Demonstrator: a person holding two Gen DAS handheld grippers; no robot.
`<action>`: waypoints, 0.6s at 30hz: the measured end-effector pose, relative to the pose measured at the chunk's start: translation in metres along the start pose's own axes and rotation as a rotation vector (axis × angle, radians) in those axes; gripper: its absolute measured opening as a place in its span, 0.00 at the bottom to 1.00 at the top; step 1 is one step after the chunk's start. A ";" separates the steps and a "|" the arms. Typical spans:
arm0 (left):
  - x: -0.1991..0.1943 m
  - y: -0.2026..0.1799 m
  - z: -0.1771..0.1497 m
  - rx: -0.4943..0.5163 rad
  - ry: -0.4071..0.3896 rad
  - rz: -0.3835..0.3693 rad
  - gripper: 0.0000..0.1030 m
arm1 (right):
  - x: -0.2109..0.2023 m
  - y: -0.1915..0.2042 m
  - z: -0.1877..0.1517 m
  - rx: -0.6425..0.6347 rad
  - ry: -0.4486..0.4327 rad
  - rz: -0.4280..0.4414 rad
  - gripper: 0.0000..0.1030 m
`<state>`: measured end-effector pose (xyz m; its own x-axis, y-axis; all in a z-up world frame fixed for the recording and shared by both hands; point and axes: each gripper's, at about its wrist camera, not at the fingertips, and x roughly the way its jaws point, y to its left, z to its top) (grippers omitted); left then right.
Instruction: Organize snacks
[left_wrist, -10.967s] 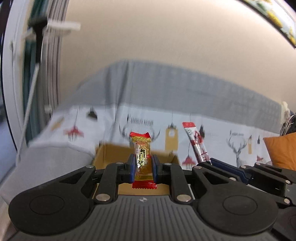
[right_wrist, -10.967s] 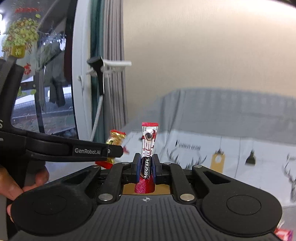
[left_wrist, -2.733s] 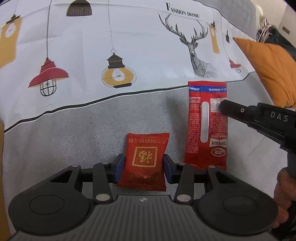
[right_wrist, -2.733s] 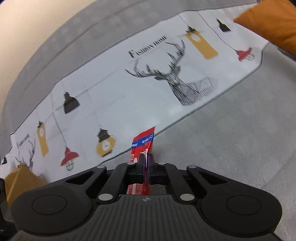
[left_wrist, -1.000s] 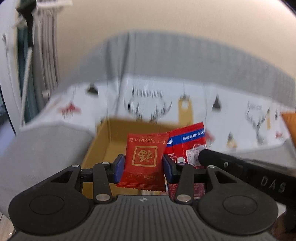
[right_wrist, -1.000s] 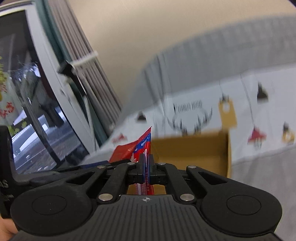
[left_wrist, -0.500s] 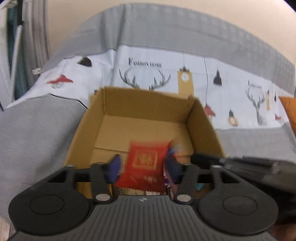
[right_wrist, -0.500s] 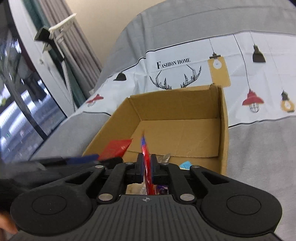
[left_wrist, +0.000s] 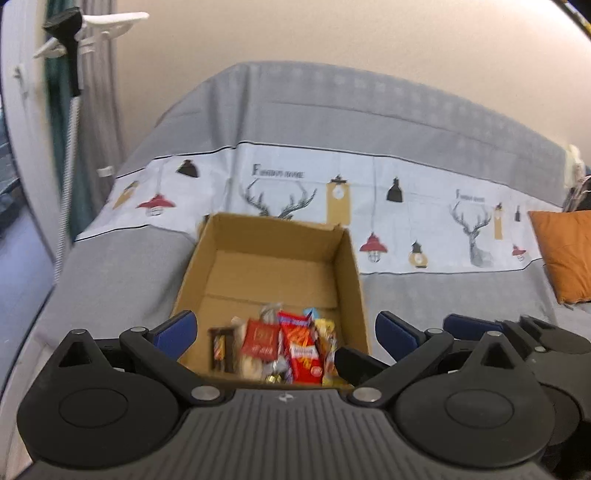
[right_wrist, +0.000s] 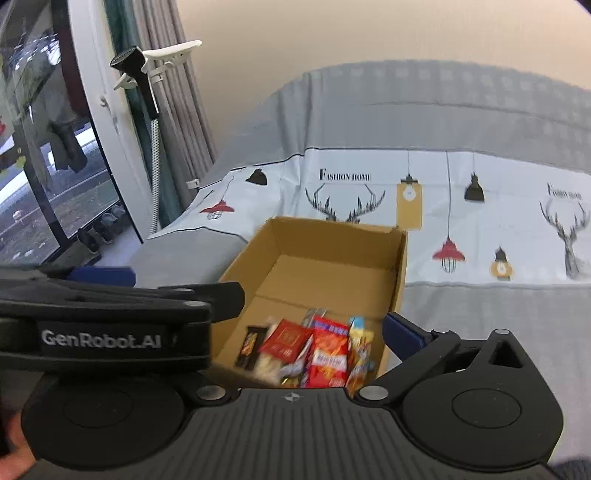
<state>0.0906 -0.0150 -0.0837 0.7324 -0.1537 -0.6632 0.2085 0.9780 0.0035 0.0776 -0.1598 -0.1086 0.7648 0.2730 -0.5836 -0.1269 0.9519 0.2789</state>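
An open cardboard box (left_wrist: 349, 258) sits on the grey sofa seat and holds several snack packets at its near end, among them a red square packet (left_wrist: 260, 339) and a long red packet (left_wrist: 304, 356). The box (right_wrist: 400, 266), the red square packet (right_wrist: 286, 339) and the long red packet (right_wrist: 328, 356) also show in the right wrist view. My left gripper (left_wrist: 284, 330) is open and empty above the box's near end. My right gripper (right_wrist: 295, 325) is open and empty just beside it; its left finger is hidden behind the left gripper's body.
The sofa has a white throw (left_wrist: 406, 192) printed with deer and lamps. An orange cushion (left_wrist: 561, 254) lies at the right. A window and grey curtain (right_wrist: 173, 110) with a garment steamer head (right_wrist: 147, 66) stand to the left.
Both grippers have opened and let go of their packets, which now lie in the box among the others. Both grippers have risen and pulled back a little.
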 end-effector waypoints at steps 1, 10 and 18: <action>-0.012 -0.004 -0.001 0.002 -0.001 0.027 1.00 | -0.008 0.002 0.002 0.012 0.014 -0.007 0.99; -0.074 -0.021 0.007 0.010 0.017 0.148 1.00 | -0.068 0.026 0.009 0.031 0.057 -0.112 0.99; -0.090 -0.025 0.008 0.028 0.034 0.154 1.00 | -0.083 0.028 0.010 0.066 0.060 -0.100 0.99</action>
<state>0.0246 -0.0264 -0.0182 0.7346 0.0035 -0.6784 0.1134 0.9853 0.1279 0.0172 -0.1575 -0.0451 0.7322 0.1865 -0.6550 -0.0082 0.9641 0.2654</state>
